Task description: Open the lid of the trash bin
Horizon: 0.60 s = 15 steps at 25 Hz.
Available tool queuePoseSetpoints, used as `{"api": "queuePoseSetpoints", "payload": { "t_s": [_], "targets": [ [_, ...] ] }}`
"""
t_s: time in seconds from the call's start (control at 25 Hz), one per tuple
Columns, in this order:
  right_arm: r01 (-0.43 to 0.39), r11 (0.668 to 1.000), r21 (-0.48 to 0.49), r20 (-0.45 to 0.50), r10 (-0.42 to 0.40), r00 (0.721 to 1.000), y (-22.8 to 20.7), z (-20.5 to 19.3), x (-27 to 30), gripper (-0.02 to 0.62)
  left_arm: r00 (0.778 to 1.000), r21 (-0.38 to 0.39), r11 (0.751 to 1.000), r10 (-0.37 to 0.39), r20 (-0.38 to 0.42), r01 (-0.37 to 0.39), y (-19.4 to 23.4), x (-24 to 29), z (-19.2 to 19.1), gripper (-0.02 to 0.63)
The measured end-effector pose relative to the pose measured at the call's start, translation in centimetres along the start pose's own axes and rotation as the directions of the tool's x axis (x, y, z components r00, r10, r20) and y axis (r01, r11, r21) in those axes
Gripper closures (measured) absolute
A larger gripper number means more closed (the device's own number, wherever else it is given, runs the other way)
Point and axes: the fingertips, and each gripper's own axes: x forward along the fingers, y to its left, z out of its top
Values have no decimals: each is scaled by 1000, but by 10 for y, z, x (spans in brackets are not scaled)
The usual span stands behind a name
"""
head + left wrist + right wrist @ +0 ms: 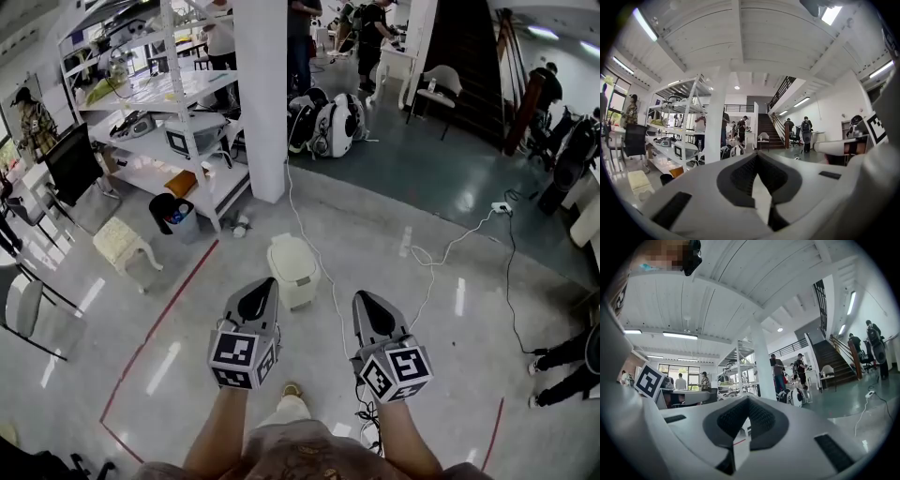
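Observation:
The trash bin is a small cream box with its lid down, standing on the glossy floor ahead of me. In the head view my left gripper hovers just below and left of the bin, jaws together and holding nothing. My right gripper is level with it, to the bin's right and apart from it, also shut and empty. The left gripper view shows the left gripper with its tips meeting. In the right gripper view the right gripper looks the same. Both jaws hide the bin in those views.
A white pillar rises behind the bin, with a white shelving rack to its left. A black bucket and a cream stool stand at left. A white cable and red tape line cross the floor. People stand at the back.

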Motion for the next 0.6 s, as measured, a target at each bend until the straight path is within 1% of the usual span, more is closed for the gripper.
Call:
{"api": "queuePoseSetpoints", "payload": {
  "t_s": [0.28, 0.48, 0.6],
  "targets": [
    [19, 1000, -5, 3, -19, 1000, -19, 6, 67, 563, 1000, -11, 1000, -25, -1, 25, 40, 57, 3, 597],
    [41, 999, -3, 10, -41, 999, -31, 5, 103, 563, 997, -2, 997, -72, -7, 72, 50, 91, 1, 597],
    [59, 998, -7, 14, -59, 998, -41, 3, 121, 563, 996, -9, 996, -88, 1, 88, 60, 110, -2, 597]
  ]
}}
